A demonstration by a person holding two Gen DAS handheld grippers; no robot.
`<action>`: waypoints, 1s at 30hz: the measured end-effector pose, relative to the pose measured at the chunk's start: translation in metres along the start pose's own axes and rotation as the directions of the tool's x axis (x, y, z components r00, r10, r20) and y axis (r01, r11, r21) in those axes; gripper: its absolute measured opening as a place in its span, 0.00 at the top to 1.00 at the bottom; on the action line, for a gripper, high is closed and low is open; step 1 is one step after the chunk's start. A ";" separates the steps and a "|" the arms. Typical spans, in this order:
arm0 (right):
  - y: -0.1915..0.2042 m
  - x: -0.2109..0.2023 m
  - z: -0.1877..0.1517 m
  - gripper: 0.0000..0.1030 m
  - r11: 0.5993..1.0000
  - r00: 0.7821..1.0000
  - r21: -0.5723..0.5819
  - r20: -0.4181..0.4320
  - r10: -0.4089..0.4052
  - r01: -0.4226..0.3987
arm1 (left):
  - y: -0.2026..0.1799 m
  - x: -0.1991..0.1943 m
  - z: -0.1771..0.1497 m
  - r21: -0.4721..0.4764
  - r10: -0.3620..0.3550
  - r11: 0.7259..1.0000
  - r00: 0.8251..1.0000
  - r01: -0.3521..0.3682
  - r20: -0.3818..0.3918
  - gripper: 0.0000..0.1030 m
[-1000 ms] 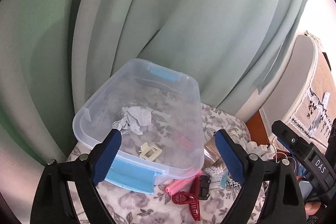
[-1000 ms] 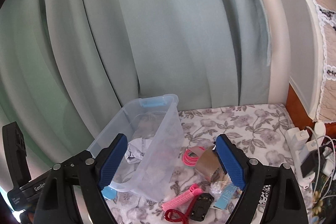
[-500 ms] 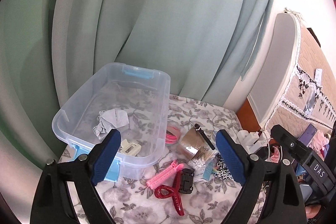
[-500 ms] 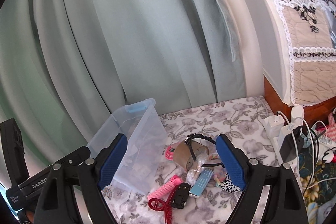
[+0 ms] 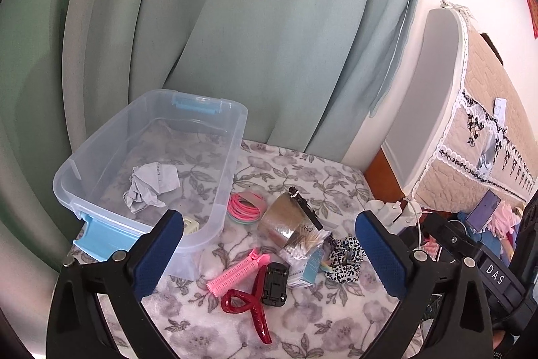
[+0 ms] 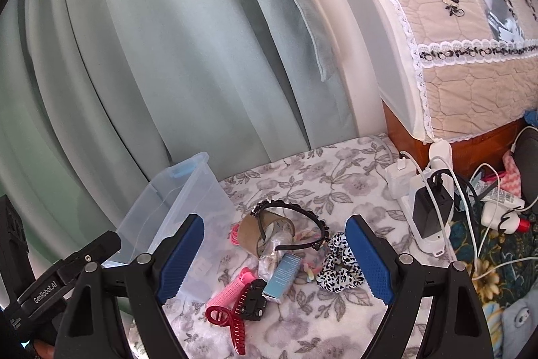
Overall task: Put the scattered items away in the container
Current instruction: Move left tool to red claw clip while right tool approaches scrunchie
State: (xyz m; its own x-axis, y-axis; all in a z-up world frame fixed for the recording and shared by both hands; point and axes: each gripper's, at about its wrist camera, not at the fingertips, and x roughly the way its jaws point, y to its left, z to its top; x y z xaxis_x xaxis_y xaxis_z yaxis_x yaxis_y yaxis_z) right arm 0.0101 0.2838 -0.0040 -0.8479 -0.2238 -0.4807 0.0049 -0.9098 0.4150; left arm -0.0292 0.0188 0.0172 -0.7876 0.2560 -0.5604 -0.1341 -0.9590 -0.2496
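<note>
Both claws empty: left claw (image 5: 269,253) opening, right claw (image 6: 274,258) spread; pink roller (image 6: 229,288) lies diagonally below-between, container (image 5: 232,164) left.

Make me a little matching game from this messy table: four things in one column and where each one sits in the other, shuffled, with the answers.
Things:
1. crumpled paper
2. red claw clip
3. pink hair ties
4. leopard-print scrunchie

Places:
A. on the floral cloth, right beside the clear bin's long wall
B. inside the clear bin
C. at the right end of the pile
D. nearest the cameras, in front of the pink hair roller

Pairs: 1-B, 2-D, 3-A, 4-C
</note>
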 end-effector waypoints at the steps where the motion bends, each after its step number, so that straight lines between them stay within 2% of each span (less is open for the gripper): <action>1: -0.003 0.001 -0.002 0.14 1.000 1.000 0.005 -0.006 -0.006 0.006 | -0.001 0.002 -0.002 0.000 -0.008 1.000 1.000 0.008 -0.008 0.00; 5: -0.012 0.010 -0.009 0.14 0.999 0.998 0.013 -0.045 -0.034 0.035 | -0.003 0.014 -0.014 -0.008 -0.071 0.997 0.996 0.070 -0.057 0.00; 7: -0.017 0.017 -0.014 0.14 0.998 0.996 0.014 -0.073 -0.052 0.053 | -0.007 0.022 -0.021 0.005 -0.068 0.998 0.994 0.069 -0.089 0.00; 9: -0.023 0.024 -0.020 0.14 0.997 0.992 0.018 -0.103 -0.071 0.073 | -0.010 0.031 -0.029 0.030 -0.043 0.998 0.990 0.047 -0.134 0.00; 12: -0.031 0.034 -0.029 0.14 0.995 0.984 0.028 -0.151 -0.093 0.099 | -0.013 0.045 -0.043 0.062 0.049 0.997 0.981 -0.038 -0.189 0.00; 20: -0.042 0.054 -0.044 0.14 0.987 0.964 0.028 -0.221 -0.146 0.156 | 0.000 0.076 -0.074 0.044 0.093 0.996 0.942 -0.084 -0.324 0.00; 30: -0.051 0.083 -0.071 0.14 0.981 0.934 0.028 -0.312 -0.175 0.193 | 0.004 0.102 -0.095 0.084 0.133 0.990 0.911 -0.109 -0.391 0.00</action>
State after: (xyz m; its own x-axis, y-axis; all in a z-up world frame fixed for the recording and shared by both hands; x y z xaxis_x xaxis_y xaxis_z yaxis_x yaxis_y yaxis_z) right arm -0.0229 0.2869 -0.1202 -0.6269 -0.1586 -0.7628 -0.1739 -0.9259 0.3355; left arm -0.0531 0.0525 -0.1166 -0.5001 0.1527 -0.8524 -0.0971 -0.9880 -0.1200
